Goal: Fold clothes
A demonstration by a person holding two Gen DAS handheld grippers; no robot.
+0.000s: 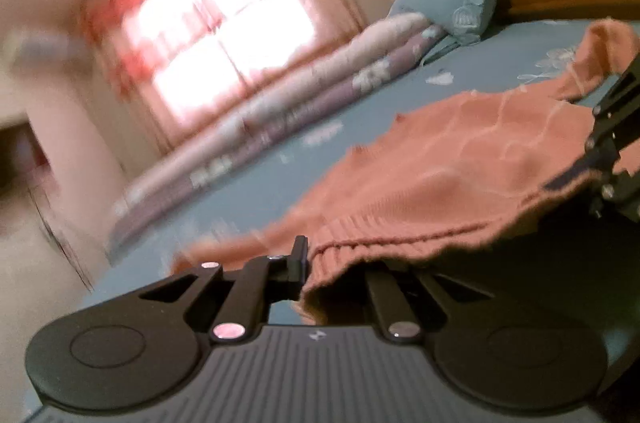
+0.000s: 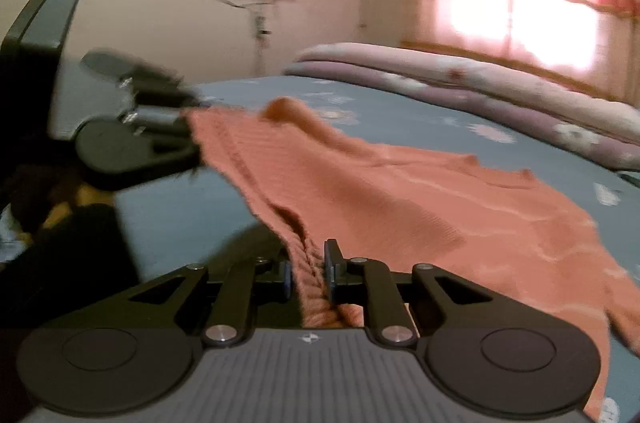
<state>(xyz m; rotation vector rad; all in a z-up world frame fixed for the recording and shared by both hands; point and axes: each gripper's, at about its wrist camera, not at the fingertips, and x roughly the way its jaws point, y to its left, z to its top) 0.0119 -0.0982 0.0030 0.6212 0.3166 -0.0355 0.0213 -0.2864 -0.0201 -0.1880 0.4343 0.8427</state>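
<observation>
Salmon-pink ribbed knit sweater (image 2: 400, 199) spreads over blue floral bedsheet (image 2: 400, 111) | left gripper (image 1: 308, 263) clamped tight on its ribbed hem | right gripper (image 2: 308, 263) pinches hem too, pads pressing bunched knit

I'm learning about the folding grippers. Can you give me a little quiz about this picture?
1. True or false: the sweater is blue.
2. Which part of the sweater does the right gripper pinch? A) ribbed hem B) a button C) nothing
3. Fill in: the sweater lies on a blue ____.

Key
1. False. It is salmon pink.
2. A. The ribbed hem sits between its fingers. The left gripper grips the same hem further along.
3. Sheet, with white flowers, on the bed.
</observation>
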